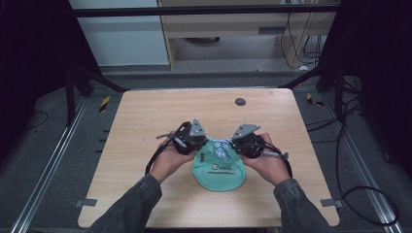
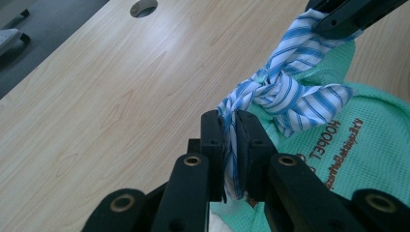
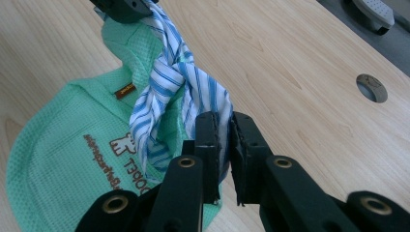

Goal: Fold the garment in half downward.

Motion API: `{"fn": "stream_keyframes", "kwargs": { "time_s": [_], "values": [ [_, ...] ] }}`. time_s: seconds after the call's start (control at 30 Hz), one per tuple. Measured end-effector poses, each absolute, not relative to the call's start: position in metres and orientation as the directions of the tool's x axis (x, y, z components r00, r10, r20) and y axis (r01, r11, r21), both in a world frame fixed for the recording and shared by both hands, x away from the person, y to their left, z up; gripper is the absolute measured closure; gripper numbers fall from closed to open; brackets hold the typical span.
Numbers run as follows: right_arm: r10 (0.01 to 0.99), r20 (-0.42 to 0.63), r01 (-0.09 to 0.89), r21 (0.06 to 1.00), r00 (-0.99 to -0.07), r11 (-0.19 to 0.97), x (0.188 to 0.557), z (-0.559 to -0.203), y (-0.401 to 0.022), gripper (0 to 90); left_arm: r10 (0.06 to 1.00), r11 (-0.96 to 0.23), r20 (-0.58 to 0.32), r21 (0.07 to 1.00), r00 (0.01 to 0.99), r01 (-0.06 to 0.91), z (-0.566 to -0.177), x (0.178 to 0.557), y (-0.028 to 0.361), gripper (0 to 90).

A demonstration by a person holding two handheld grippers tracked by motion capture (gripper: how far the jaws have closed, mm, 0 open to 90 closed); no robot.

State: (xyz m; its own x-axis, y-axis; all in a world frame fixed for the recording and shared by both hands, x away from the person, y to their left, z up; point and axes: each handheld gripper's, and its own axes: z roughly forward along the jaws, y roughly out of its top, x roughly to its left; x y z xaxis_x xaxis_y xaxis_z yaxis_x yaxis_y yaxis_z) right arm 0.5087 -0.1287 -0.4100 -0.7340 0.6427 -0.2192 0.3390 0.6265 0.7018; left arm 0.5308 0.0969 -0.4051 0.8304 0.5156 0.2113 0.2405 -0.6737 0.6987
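Both claws are clamped on the blue-and-white striped cloth ties (image 1: 221,147) knotted over the mint-green mesh bag (image 1: 218,172), left claw (image 2: 231,145) and right claw (image 3: 225,145), mid-frame on the light wooden bench (image 1: 145,121).

A light wooden table (image 1: 145,111) with rounded corners and a round dark cable hole (image 1: 240,102) stands on a grey carpeted floor (image 1: 43,145); black metal frame struts (image 1: 97,80) brace it on both sides; silver floor rails (image 1: 48,170) run alongside; behind stands a pale wooden cabinet (image 1: 218,26) beside a white wall panel (image 1: 126,43); black cables (image 1: 359,194) lie at right.
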Motion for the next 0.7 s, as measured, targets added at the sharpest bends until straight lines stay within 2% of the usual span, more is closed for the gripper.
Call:
{"fn": "stream_keyframes", "kwargs": {
  "time_s": [0.7],
  "values": [
    [0.620,-0.205,0.334,0.694,-0.757,0.638,0.489,-0.423,-0.127,82.2,0.521,-0.647,0.167,0.716,0.837,0.260,-0.425,0.511,0.104,79.5]
  ]
}}
